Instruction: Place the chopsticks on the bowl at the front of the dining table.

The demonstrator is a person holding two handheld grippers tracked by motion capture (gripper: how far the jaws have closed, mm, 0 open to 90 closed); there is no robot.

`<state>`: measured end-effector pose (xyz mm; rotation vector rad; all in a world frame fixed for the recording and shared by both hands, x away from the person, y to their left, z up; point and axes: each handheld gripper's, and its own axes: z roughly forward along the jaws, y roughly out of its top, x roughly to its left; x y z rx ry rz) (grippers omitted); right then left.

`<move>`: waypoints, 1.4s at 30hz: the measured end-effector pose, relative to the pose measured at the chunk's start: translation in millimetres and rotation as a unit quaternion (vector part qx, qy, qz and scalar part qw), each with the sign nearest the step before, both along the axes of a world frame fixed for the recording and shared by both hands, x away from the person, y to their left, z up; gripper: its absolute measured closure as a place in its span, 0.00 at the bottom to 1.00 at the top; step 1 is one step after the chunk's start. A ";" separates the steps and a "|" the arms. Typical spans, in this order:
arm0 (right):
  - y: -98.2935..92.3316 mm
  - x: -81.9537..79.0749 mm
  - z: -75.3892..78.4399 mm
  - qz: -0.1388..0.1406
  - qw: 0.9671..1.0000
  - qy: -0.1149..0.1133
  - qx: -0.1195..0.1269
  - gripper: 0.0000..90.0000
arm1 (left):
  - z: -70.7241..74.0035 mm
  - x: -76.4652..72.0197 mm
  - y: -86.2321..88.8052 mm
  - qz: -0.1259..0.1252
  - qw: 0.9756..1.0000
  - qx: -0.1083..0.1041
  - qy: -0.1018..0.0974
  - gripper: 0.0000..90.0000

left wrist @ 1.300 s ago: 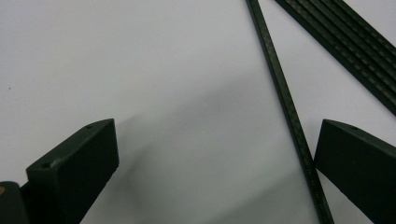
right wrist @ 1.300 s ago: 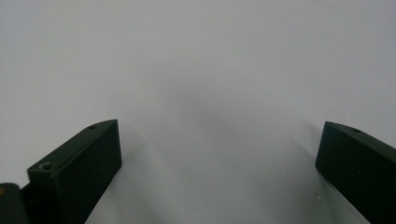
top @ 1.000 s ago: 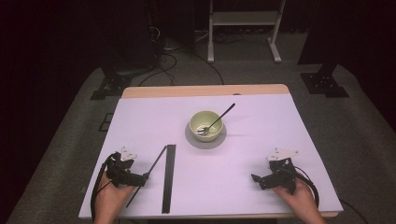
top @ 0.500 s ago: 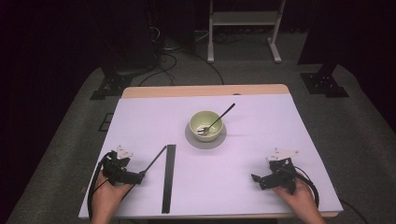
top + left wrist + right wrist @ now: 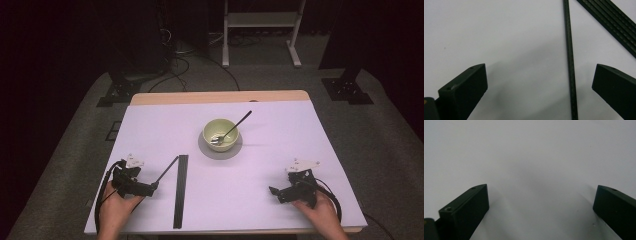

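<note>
Leftward since before, left gripper (image 5: 539, 82) spreads wide, empty fingers (image 5: 464, 87) around thin black rod (image 5: 570, 62).

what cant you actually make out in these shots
- Bowl contents: high view, too small; the spoon bowl end is a blur.
- Thin black rod: left gripper view, both ends cut off by the frame edges.
- Flat black strip: same view, cut off at the top and right edges.
</note>
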<state>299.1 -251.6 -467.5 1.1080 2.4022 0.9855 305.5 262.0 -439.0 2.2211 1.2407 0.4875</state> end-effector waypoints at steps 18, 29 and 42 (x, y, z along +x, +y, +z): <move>-0.1 0.0 0.0 0.000 1.000 0.000 0.000 0.00 | 10.6 10.0 -12.0 -0.034 0.999 -0.018 0.000 0.00; 0.0 0.1 0.0 0.000 1.000 0.000 0.000 0.00 | 13.3 12.2 -16.4 -0.046 0.999 -0.024 -0.001 0.00; 0.0 0.0 0.0 0.000 1.000 0.000 0.000 0.00 | 16.5 21.3 -22.2 -0.055 0.998 -0.027 0.003 0.00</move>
